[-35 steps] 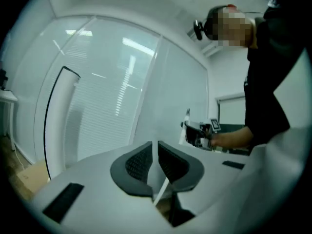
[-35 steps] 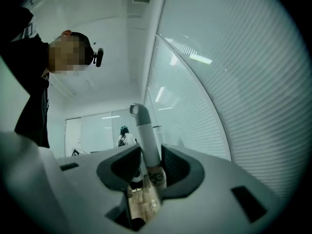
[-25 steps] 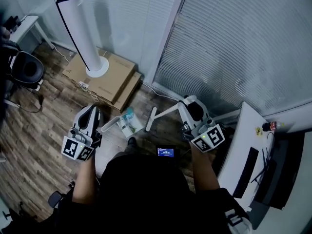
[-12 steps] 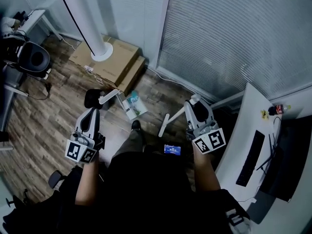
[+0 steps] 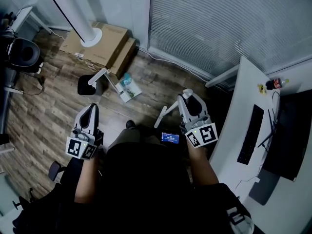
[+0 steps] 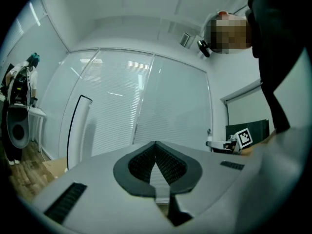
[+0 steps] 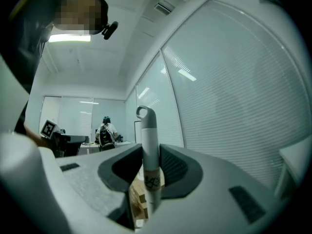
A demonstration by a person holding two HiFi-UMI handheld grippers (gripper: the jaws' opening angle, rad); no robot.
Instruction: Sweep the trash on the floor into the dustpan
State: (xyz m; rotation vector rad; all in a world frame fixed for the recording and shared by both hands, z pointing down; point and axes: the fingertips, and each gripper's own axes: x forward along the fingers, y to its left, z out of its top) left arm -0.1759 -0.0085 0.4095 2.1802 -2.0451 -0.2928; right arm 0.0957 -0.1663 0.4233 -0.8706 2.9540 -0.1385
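Note:
My left gripper (image 5: 91, 107) points level over the wood floor, shut on a thin pale strip (image 6: 159, 179) that looks like the dustpan's handle. The black dustpan (image 5: 86, 85) with its white arm sits ahead of that gripper. Crumpled white and teal trash (image 5: 127, 86) lies on the floor just right of the dustpan. My right gripper (image 5: 185, 96) is shut on the white broom handle (image 7: 148, 145), which stands upright between the jaws with a grey loop on top. In the head view the broom stick (image 5: 171, 109) slants down to its head (image 5: 163, 117) near my feet.
Flat cardboard boxes (image 5: 97, 45) bear a white tower fan (image 5: 73, 9) against the blinds. A black office chair (image 5: 22, 55) stands at far left. A white desk (image 5: 241, 101) with keyboard (image 5: 249, 135) and monitor lies right. A person with a backpack (image 7: 105, 132) stands far off.
Both grippers have shifted with broom and dustpan. The black pan has come into view ahead of the left gripper. Trash and boxes now sit further up and left in the head view.

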